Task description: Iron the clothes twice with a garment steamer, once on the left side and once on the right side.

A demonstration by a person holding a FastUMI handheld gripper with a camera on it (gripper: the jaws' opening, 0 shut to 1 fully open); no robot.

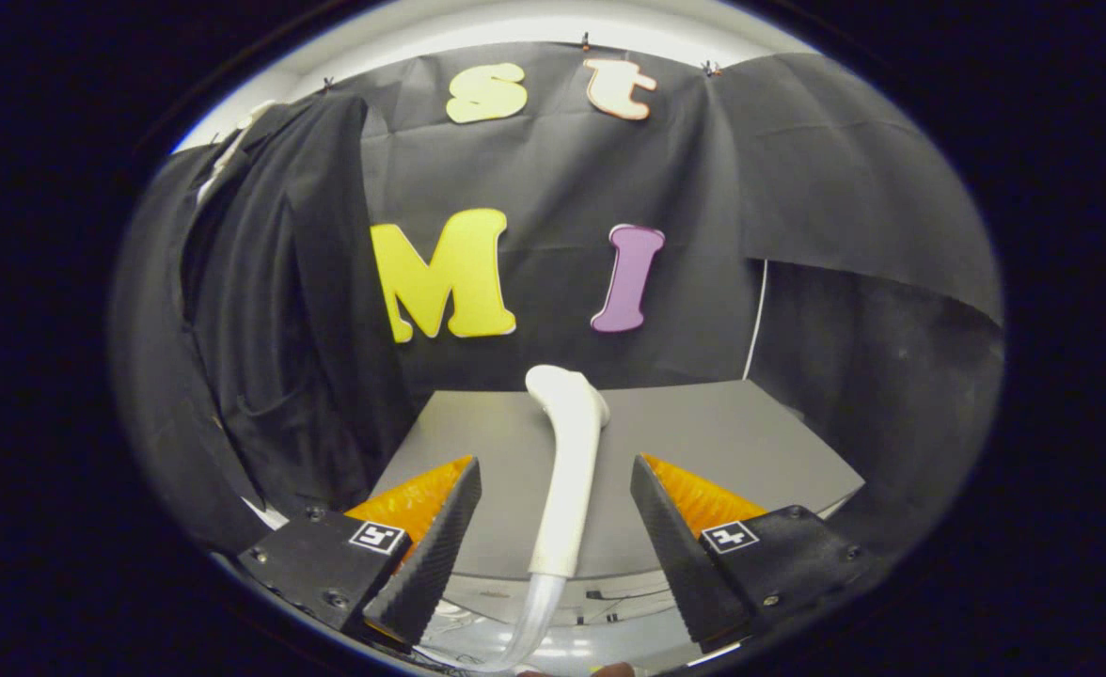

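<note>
A white garment steamer head (pixel 567 451) with a long handle lies on the grey table (pixel 750 442), its nozzle end pointing away from me. A clear hose (pixel 534 621) runs off the near end of its handle. My gripper (pixel 555 475) is open, and the handle lies in the gap between the fingers without either finger touching it. A black garment (pixel 271 320) hangs on a hanger to the left of the table, beyond the left finger.
The grey table's front edge (pixel 609 578) lies just under the fingers. A thin white cable (pixel 756 320) runs down the cloth wall behind the table's right corner. A fingertip of a person (pixel 614 669) shows below the hose.
</note>
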